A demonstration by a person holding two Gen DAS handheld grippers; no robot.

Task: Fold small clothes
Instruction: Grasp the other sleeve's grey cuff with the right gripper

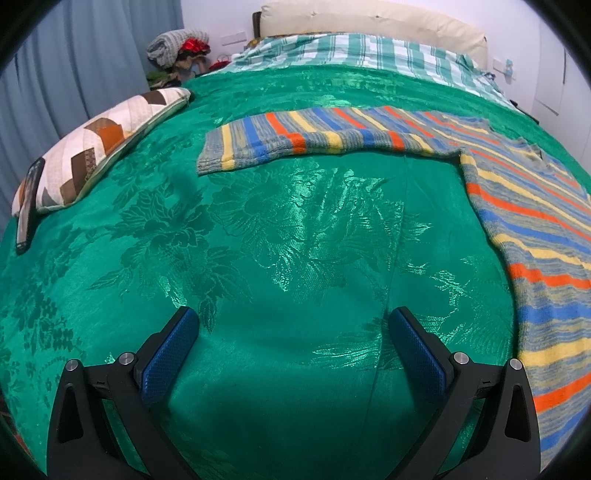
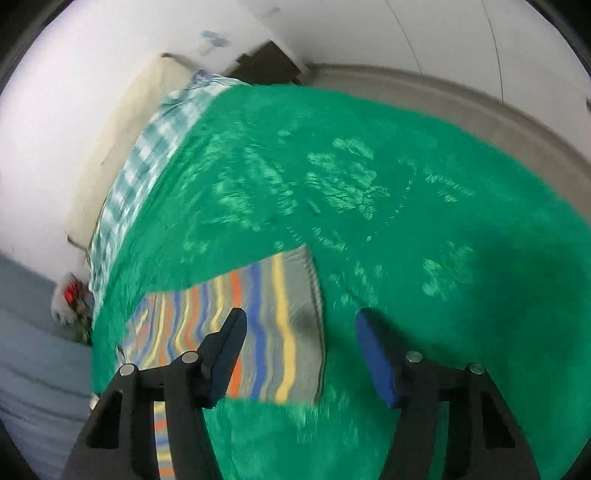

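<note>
A small striped knit sweater (image 1: 517, 206) in grey, blue, yellow and orange lies flat on the green bedspread (image 1: 280, 236). One sleeve (image 1: 295, 136) stretches to the left across the bed. My left gripper (image 1: 293, 317) is open and empty above bare bedspread, left of the sweater's body. In the blurred right wrist view the other sleeve (image 2: 266, 325) lies flat. My right gripper (image 2: 301, 314) is open and empty just above that sleeve's cuff end, its left finger over the stripes.
A patchwork pillow (image 1: 99, 144) and a dark phone (image 1: 27, 206) lie at the bed's left edge. A plaid sheet (image 1: 354, 51) and cream headboard cushion (image 1: 369, 18) are at the far end. A pile of clothes (image 1: 181, 48) sits by the curtain. Grey floor (image 2: 480, 99) borders the bed.
</note>
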